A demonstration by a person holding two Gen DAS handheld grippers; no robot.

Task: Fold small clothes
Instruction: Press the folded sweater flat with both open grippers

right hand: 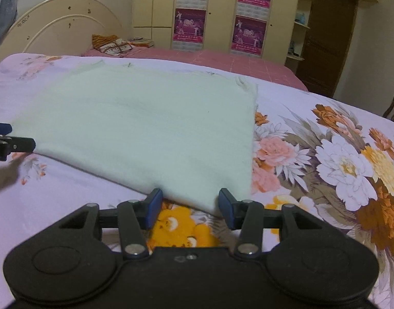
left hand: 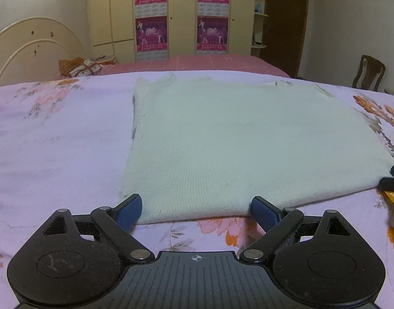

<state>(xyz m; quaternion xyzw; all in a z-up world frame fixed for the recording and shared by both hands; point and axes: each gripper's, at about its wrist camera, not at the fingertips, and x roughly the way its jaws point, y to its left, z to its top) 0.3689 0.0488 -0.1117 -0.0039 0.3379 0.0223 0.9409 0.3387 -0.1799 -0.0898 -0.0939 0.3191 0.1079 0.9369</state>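
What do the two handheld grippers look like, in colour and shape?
Both match. The left gripper and the right gripper have matte black bodies with two round discs, angled black link arms on silver pivot pins, and blue textured finger pads. The left's ribbed centre plate bears a small white crosshair mark.

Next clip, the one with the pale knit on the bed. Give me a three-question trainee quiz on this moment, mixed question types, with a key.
1. True or false: the pale knit garment lies crumpled in a heap on the floral bedspread.
2. Which gripper stands wider open: A) left gripper B) right gripper?
3. Fill in: both grippers sit at the garment's ____ edge.

Key
1. False, it lies flat.
2. A.
3. Near.
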